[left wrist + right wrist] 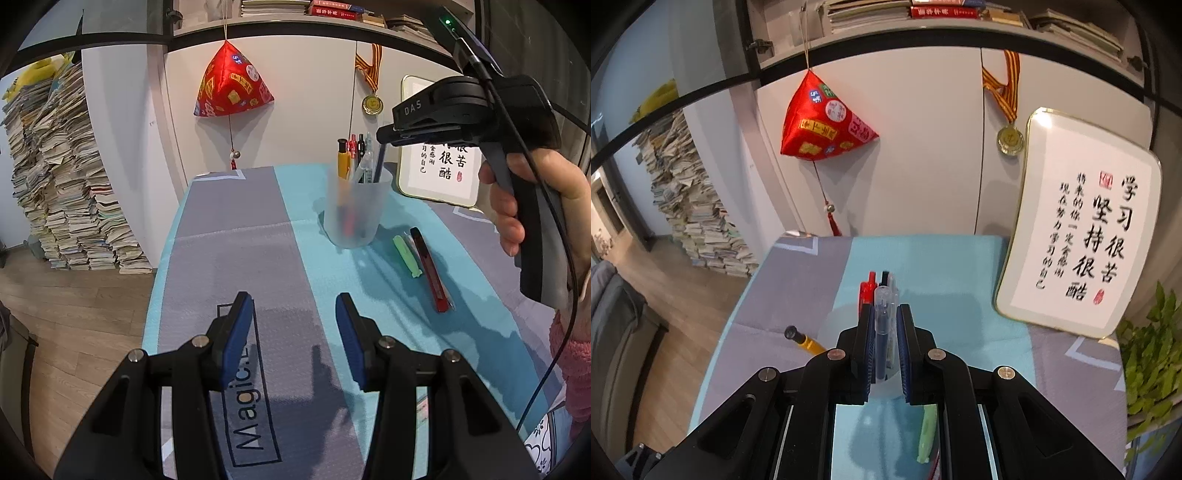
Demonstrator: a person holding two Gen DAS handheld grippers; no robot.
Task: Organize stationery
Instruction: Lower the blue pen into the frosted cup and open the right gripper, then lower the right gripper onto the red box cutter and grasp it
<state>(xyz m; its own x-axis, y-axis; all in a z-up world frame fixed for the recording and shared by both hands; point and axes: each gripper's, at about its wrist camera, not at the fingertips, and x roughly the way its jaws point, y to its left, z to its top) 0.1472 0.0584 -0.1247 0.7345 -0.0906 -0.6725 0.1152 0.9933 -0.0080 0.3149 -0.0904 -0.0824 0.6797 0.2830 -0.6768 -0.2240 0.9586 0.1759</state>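
From the left wrist, the left gripper hung over the grey strip of the counter with its jaws apart and nothing between them. The frosted cup, already holding several pens, stood ahead and to the right of it. Just right of the cup lay a green pen and a red pen, side by side, their long axes running from the cup back toward the camera. The right gripper's body, held in a hand, hovered above the cup; its tips were hidden there.

From the right wrist, the right gripper had its jaws clamped on a clear pen with a dark blue core, its long axis lying along the fingers, cap end forward. The cup sat directly beneath and just beyond the tips, so the right hand was plainly the nearer one, and the drop probably needed only a short descent.
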